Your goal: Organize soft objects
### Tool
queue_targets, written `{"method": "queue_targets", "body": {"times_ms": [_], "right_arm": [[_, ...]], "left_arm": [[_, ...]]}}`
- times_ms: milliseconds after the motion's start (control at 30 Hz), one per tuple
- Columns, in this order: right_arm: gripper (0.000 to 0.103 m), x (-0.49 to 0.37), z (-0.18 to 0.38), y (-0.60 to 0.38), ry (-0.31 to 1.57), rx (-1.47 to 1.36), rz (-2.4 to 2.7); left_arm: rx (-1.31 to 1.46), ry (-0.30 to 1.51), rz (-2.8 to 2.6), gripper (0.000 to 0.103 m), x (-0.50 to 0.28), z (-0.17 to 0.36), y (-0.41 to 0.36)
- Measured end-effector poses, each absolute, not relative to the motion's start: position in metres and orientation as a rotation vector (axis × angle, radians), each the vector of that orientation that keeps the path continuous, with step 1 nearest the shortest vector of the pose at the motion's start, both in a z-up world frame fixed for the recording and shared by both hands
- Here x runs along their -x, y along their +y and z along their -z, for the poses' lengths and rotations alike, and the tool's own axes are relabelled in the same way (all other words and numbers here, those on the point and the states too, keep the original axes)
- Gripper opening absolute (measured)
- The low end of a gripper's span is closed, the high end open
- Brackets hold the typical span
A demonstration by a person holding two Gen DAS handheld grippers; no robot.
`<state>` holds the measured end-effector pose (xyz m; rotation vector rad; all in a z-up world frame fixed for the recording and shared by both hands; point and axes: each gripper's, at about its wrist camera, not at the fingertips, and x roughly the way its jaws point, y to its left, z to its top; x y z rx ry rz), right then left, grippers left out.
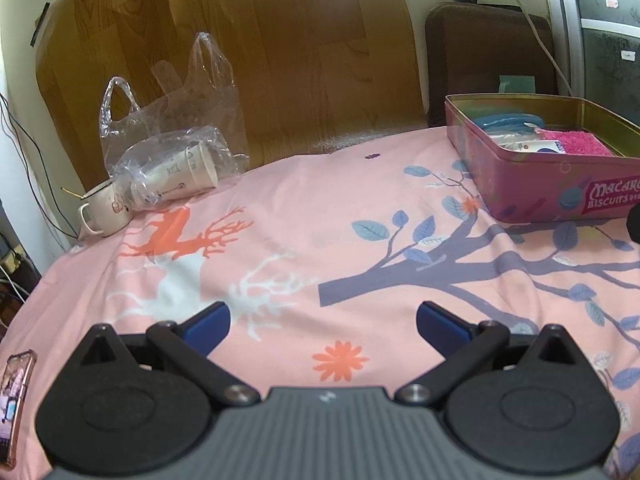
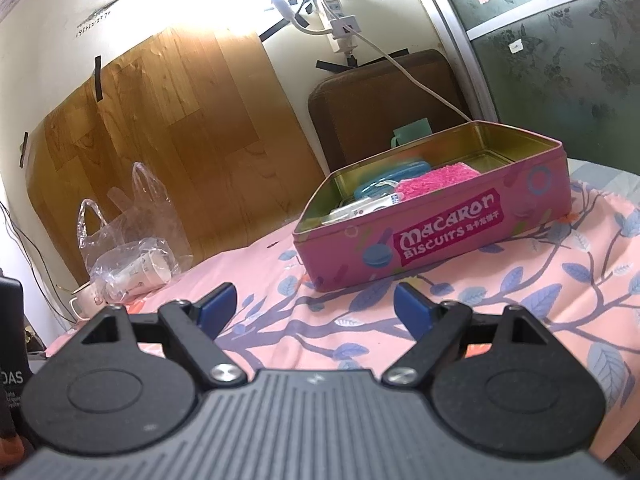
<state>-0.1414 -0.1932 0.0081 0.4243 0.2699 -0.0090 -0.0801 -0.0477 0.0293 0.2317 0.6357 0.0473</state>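
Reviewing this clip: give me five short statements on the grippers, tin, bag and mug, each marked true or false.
1. Both the left gripper and right gripper are open and empty. True.
2. The tin has its lid on. False: it is open, with a pink cloth inside.
3. The plastic bag holds paper cups. True.
4. The mug stands inside the tin. False: it stands on the bedsheet beside the bag.
5. The right gripper grips the tin. False: it is apart from it.

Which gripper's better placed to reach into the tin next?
Probably right. The right gripper is open with the pink tin just ahead. The left gripper, also open, faces bare cloth; its view has the tin far right.
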Motion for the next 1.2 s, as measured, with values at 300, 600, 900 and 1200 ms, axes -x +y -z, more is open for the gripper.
{"method": "queue_targets", "body": {"times_ms": [300, 600, 900, 1200], "right_arm": [[0.088, 0.141, -0.006, -0.195, 0.272, -0.439, 0.014], [0.088, 0.142, -0.006, -0.195, 0.268, -0.446, 0.012], [0.088, 0.143, -0.006, -0.197, 0.267, -0.448, 0.002], [0.088, 0.142, -0.005, -0.199, 0.268, -0.448, -0.003]], "left_arm": [[-0.235, 0.646, -0.028, 0.103, 0.082, -0.030, -0.051], [-0.233, 0.656, 0.002, 0.103, 0.087, -0.033, -0.056], [-0.230, 0.677, 0.012, 0.103, 0.089, -0.032, -0.058], [-0.220, 0.705, 0.037, 0.103, 0.089, -0.030, -0.060]]}}
